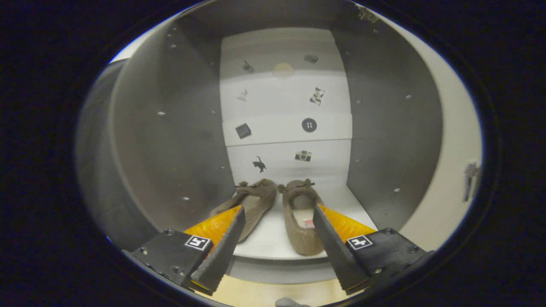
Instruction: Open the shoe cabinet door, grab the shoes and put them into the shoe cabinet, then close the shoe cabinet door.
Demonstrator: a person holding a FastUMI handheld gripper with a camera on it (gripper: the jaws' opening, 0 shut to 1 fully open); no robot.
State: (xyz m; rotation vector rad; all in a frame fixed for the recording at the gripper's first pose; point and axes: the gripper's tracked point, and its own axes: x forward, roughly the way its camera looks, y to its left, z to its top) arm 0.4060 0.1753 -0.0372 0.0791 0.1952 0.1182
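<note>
Shoes (277, 213) are in, both of them, sitting side by side on the bottom shelf (273, 243) of the shoe cabinet (384, 140), toes pointed at the patterned back wall (286, 106) and heels toward you. Your jaws (277, 213) are spread wide and holding nothing; the left fingertip overlaps the outer edge of the left shoe in this view, the right fingertip overlaps the right shoe's heel side, but I can't tell whether either is actually touching. The pair lies just ahead of the jaws and between them, long axes running straight away from you into the cabinet, toes nearly meeting at the back.

So, as I read it, the placing is done and what's left is the door. Here's the relation that matters: the door (452, 170) is swung open off to your right, its pale inner face alongside the right wall of the cabinet, with a small metal fitting (470, 179) on it. It's well off the line of your jaws, which point dead into the cabinet. You'd need to back straight out along the shoes' axis first, so you don't drag a heel with you, then swing right to get behind that door. Watch the right shoe, it sits closest to the shelf's front lip.
</note>
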